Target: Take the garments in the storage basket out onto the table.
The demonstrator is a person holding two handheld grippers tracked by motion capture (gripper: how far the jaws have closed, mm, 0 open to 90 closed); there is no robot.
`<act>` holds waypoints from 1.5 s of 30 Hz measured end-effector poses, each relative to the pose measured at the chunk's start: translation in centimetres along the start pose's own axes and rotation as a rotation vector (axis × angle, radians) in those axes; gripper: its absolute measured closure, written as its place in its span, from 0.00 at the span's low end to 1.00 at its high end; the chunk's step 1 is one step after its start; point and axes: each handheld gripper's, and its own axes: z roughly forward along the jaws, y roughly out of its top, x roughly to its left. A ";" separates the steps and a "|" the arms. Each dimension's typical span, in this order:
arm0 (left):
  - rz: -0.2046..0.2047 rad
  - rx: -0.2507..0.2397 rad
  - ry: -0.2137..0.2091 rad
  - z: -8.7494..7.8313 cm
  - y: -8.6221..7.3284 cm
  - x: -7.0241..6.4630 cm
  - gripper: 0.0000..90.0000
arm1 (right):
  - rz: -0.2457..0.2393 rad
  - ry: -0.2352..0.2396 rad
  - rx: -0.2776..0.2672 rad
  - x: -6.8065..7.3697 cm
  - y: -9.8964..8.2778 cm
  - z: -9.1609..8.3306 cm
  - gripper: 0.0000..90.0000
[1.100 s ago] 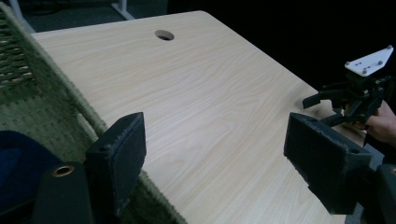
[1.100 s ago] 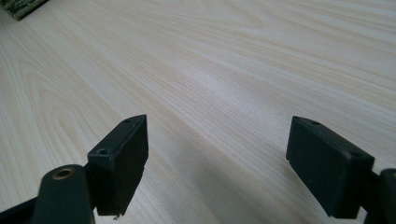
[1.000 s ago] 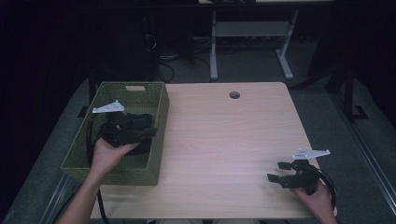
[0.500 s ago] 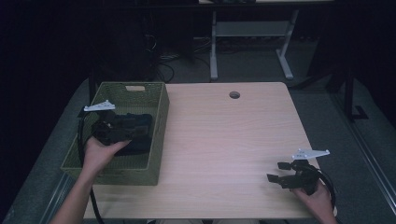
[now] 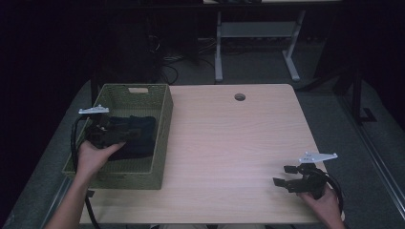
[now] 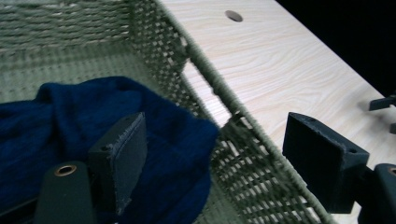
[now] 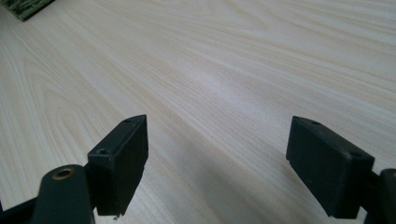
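A dark blue cloth (image 5: 136,136) lies crumpled in the green woven basket (image 5: 162,143) at the table's left. A hand holds my left gripper (image 5: 112,132) low over the cloth's left part. In the left gripper view the left gripper (image 6: 215,135) stands open: one jaw hangs over the blue cloth (image 6: 70,116), the other over the basket wall (image 6: 243,140), and nothing is held. My right gripper (image 5: 285,175) rests near the table's front right corner, held by the other hand. In its own view the right gripper (image 7: 217,126) is open wide over bare wood.
The light wooden table (image 5: 229,143) has a round cable hole (image 5: 239,97) near its far edge. The basket has a handle slot (image 5: 137,89) in its far wall. A desk frame (image 5: 258,33) and cables stand on the dark floor beyond.
The left gripper has drawn back leftward inside the basket, off the middle of the cloth. The right gripper has stayed put.
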 end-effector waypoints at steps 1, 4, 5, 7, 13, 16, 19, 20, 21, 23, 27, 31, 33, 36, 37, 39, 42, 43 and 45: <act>-0.001 0.004 0.005 0.0 0.0 0.2 0.24 | 0.001 0.000 0.001 0.0 0.0 0.0 0.23; -0.013 0.026 0.030 0.1 -0.4 0.8 0.24 | 0.000 -0.001 0.002 0.0 0.0 0.0 0.23; -0.018 0.033 0.036 0.2 -0.4 0.9 0.24 | 0.000 0.000 0.002 0.1 0.0 0.0 0.23; -0.027 0.053 0.051 0.4 -0.6 1.3 0.24 | 0.000 0.001 0.000 0.0 0.0 0.0 0.23; -0.062 0.094 0.079 0.7 -0.9 2.3 0.24 | 0.000 0.006 -0.006 0.0 0.0 -0.1 0.23; -0.073 0.117 0.090 0.8 -1.0 2.5 0.25 | -0.001 0.008 -0.007 0.0 0.0 -0.1 0.23; -0.075 0.145 0.109 1.0 -1.1 2.6 0.25 | -0.001 0.009 -0.008 0.0 0.0 -0.1 0.23; -0.075 0.145 0.109 1.0 -1.1 2.6 0.25 | -0.001 0.009 -0.007 0.0 0.1 -0.1 0.23; -0.072 0.155 0.115 1.0 -1.1 2.7 0.25 | -0.001 0.009 -0.007 0.0 0.1 -0.1 0.23; -0.070 0.186 0.138 1.3 -1.1 2.7 0.25 | 0.001 0.011 -0.007 0.0 0.1 -0.1 0.23; -0.064 0.232 0.170 1.6 -1.3 2.7 0.26 | 0.000 0.012 -0.007 0.0 0.1 -0.1 0.23; -0.069 0.273 0.183 2.0 -1.4 2.9 0.26 | 0.001 0.015 -0.010 0.1 0.1 -0.1 0.23; -0.063 0.289 0.199 2.1 -1.4 2.9 0.27 | -0.003 0.017 -0.011 0.1 0.1 -0.1 0.23; -0.053 0.322 0.222 2.5 -1.4 3.0 0.32 | -0.003 0.019 -0.013 0.1 0.2 -0.1 0.23; -0.053 0.322 0.222 2.5 -1.4 3.0 0.33 | -0.003 0.019 -0.013 0.1 0.2 -0.1 0.23; -0.047 0.343 0.236 2.8 -1.3 3.0 0.36 | -0.002 0.023 -0.016 0.1 0.2 -0.2 0.23; -0.033 0.368 0.251 3.1 -1.3 2.9 0.41 | 0.001 0.024 -0.017 0.1 0.2 -0.2 0.23; -0.029 0.378 0.261 3.2 -1.3 2.9 0.41 | 0.001 0.024 -0.017 0.1 0.2 -0.2 0.23; -0.019 0.402 0.271 3.4 -1.3 2.9 0.46 | -0.001 0.025 -0.019 0.1 0.2 -0.2 0.23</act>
